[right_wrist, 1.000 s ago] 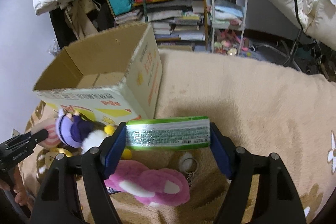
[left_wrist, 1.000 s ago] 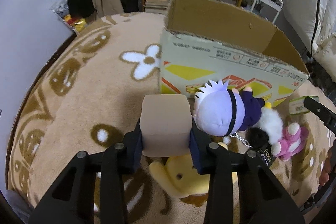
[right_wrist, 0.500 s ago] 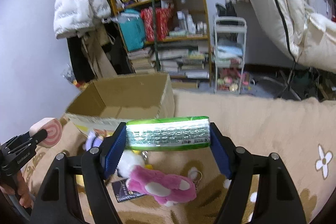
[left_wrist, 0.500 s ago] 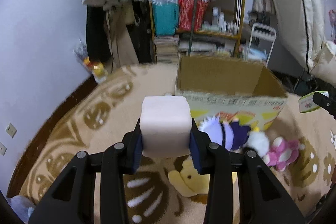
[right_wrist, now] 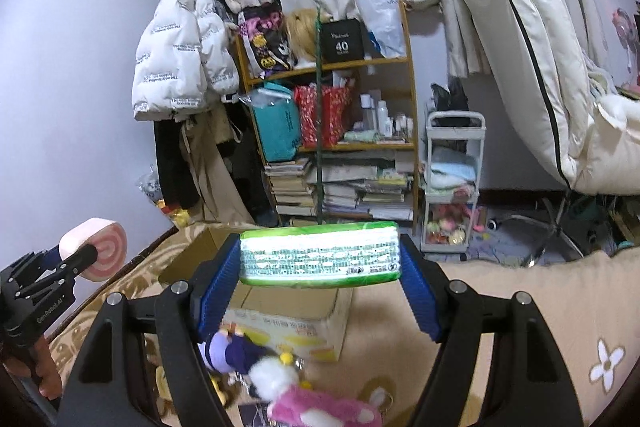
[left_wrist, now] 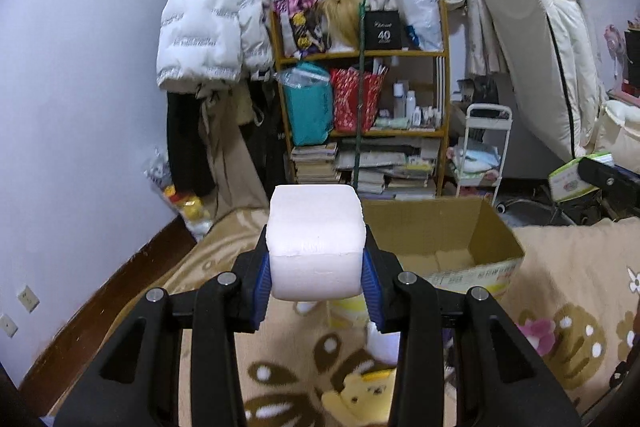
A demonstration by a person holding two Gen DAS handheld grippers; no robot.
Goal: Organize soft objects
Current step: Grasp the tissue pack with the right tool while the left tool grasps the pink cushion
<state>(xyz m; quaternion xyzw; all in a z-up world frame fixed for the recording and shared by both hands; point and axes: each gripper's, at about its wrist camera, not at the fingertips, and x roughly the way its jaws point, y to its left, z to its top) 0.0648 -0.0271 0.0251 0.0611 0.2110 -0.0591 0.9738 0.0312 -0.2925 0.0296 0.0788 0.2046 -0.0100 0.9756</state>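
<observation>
Spanning the floor, tan patterned rug (left_wrist: pixel 568 267) under open cardboard box (left_wrist: pixel 452 227). Right claw (right_wrist: pixel 320 263) clamps green tissue pack (right_wrist: pixel 320 255) above box. Left claw (left_wrist: pixel 316 267) squeezes pale pink roll cushion (left_wrist: pixel 316 239), raised. Pink plush (right_wrist: pixel 320 407), purple-haired doll (right_wrist: pixel 228 347), yellow bear (left_wrist: pixel 360 395) on rug.

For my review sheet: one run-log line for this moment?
left tool: shut on foam block | right tool: shut on tissue pack | cardboard box: open
</observation>
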